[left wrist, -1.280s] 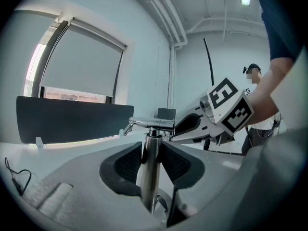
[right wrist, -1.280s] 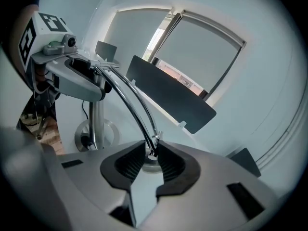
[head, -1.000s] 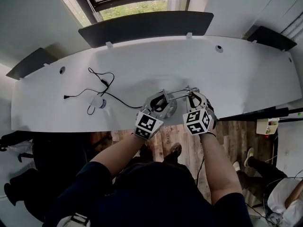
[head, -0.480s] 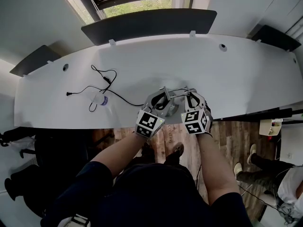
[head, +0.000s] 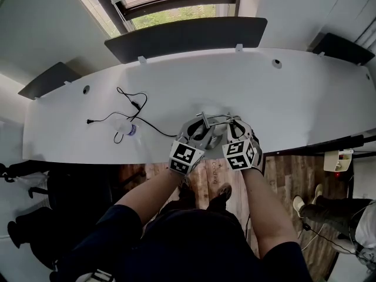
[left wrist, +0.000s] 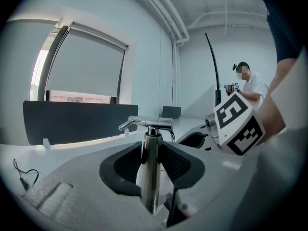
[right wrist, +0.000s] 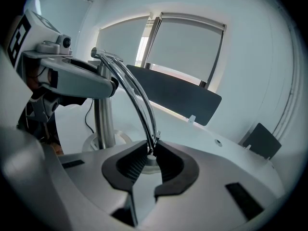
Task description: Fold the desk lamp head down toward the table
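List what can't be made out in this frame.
Chrome desk lamp, head view: mostly covered by the left gripper, clamped on its post, and the right gripper, jaws just closing on its thin curved arm.
Black cable, head view: lamp end hidden under the left gripper.
Small pale object beside it, head view: too small to identify.

White table (head: 294, 93), dark partition (head: 188, 37), perhaps a bottle (head: 128, 129).

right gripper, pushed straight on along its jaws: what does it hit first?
The thin curved chrome lamp arm: its lower end already looks pinched between the right gripper's jaws, which have just been closing. Beyond it, probably the white desk top, though depth is unclear.
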Tool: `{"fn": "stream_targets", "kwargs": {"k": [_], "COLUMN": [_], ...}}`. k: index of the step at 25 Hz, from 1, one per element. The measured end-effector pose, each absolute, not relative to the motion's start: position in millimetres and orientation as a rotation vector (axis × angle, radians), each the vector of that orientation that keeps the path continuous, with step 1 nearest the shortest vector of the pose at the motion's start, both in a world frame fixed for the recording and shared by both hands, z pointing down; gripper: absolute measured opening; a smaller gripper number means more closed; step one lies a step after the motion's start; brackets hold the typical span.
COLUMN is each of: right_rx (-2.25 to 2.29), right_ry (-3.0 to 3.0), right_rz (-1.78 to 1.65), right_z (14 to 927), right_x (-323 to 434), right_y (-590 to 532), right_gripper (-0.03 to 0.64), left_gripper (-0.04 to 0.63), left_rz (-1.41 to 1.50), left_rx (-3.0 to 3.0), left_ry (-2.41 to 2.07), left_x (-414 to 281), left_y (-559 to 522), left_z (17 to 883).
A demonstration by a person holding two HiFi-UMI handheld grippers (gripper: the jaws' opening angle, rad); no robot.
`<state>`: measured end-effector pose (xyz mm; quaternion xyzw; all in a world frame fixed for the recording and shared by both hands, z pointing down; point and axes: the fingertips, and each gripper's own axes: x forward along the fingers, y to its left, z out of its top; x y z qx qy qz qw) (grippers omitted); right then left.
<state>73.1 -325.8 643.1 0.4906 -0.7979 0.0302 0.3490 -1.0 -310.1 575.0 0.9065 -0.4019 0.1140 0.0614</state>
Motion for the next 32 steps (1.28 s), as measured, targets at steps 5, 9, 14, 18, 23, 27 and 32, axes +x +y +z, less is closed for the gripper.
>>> {"fn": "stream_targets", "kwargs": {"k": [5,9,14,18,23,27,32], "right_rx": [1.263,1.191,1.231,1.266,1.267,1.301,1.341], "right_ry": [-2.072,-2.058,-2.089,-2.148,-2.213,-2.315,-2.471], "right_rz": [0.056,-0.032,-0.076,-0.08,-0.023,0.045,0.137], "right_z": [642,642,621,603,589,553,497], "right_x": [70,71,73,76,78,74,66], "right_y": [-326,-326,-322,-300,-264,-246,-223], "right_gripper": [0.057,0.079,0.114,0.117,0.115,0.103,0.067], "left_gripper": [0.124,0.124,0.124,0.124,0.124,0.124,0.124], "left_rz": [0.387,0.449,0.49,0.541,0.53,0.422,0.25], "left_rx": [2.714,2.715,2.72,2.728,2.709,2.768,2.877], "left_ry": [-1.24,-1.253,-1.241,-1.233,-1.231,-1.166,-1.034], "left_x": [-5,-3,-6,-13,-27,-19,-2], "left_y": [-311,-313,-309,-299,-274,-246,-202], "left_z": [577,576,565,560,549,516,460]}}
